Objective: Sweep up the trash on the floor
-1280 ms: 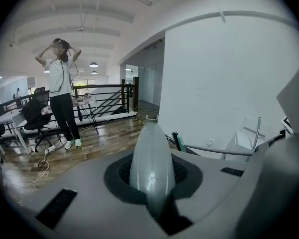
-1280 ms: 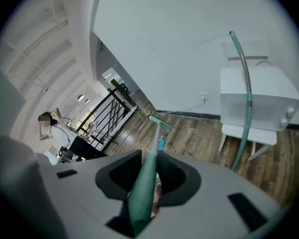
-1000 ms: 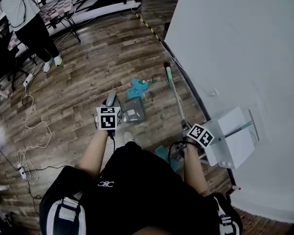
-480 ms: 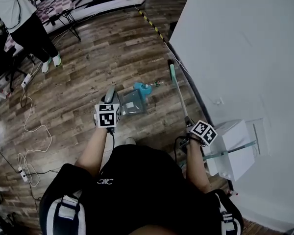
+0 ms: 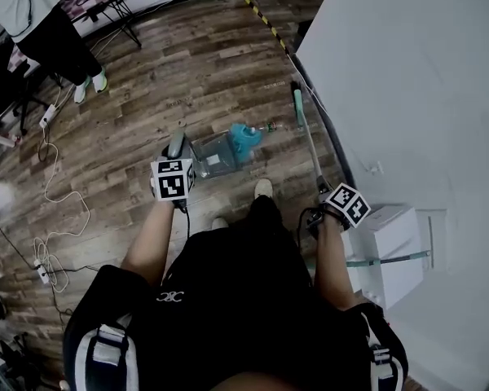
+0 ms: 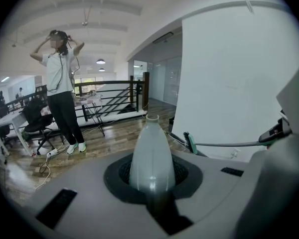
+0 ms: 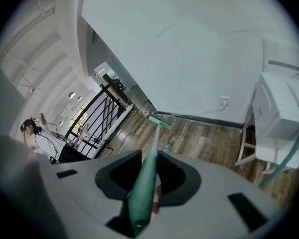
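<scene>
My left gripper [image 5: 174,166] is shut on the grey handle [image 6: 150,158] of a clear grey dustpan [image 5: 214,155] that rests on the wood floor. A crumpled teal piece of trash [image 5: 244,137] lies at the dustpan's far edge, and a small bottle-like bit [image 5: 269,126] lies just beyond it. My right gripper [image 5: 332,199] is shut on the teal grip [image 7: 142,193] of a broom. The broom's teal head [image 5: 297,104] sits on the floor near the wall, to the right of the trash. The head [image 7: 159,122] also shows in the right gripper view.
A white wall [image 5: 407,72] runs along the right, with a white cabinet [image 5: 391,251] at its foot beside my right arm. A person [image 5: 33,23] stands at the far left near chairs and a railing. Cables [image 5: 57,218] trail over the floor on the left.
I have stepped forward; a shoe now shows ahead of me. The dustpan slid further along the floor, and the teal trash now lies against its far edge. The broom advanced along the wall.
</scene>
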Motion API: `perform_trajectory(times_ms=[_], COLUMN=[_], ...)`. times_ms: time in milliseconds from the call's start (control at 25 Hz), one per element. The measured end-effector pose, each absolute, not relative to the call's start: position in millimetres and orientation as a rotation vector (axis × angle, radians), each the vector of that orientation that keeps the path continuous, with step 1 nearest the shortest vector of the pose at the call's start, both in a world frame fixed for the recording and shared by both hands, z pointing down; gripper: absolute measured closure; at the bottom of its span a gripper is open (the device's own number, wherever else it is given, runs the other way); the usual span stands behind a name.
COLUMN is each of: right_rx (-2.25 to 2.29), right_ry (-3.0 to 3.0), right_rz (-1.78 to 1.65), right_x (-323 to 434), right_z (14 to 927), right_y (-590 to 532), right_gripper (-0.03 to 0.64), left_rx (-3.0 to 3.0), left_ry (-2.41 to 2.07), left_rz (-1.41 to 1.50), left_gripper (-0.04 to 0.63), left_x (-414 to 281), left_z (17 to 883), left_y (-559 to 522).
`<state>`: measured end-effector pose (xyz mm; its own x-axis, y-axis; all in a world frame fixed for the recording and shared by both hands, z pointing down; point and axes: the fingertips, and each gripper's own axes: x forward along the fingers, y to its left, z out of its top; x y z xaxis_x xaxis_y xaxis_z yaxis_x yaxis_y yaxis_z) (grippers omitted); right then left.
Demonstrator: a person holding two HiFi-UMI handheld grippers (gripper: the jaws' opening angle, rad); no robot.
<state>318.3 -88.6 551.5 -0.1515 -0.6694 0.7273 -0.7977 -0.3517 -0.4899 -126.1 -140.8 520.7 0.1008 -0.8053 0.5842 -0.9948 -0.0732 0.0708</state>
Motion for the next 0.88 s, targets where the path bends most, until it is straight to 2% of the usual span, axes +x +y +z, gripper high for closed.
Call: perform_trajectory(times_ms=[880], right_rx=[1.652], right_ry=[-1.549], right_rz=[1.364], right_x=[425.5], right_z=[679.0], right_y=[-308.6], right_gripper=[0.512], left_rx=[1.584], left_ry=[-1.944], left_rz=[0.727], left_gripper=[0.543], left_x=[-117.9], left_z=[601.5], left_y=[-191.5])
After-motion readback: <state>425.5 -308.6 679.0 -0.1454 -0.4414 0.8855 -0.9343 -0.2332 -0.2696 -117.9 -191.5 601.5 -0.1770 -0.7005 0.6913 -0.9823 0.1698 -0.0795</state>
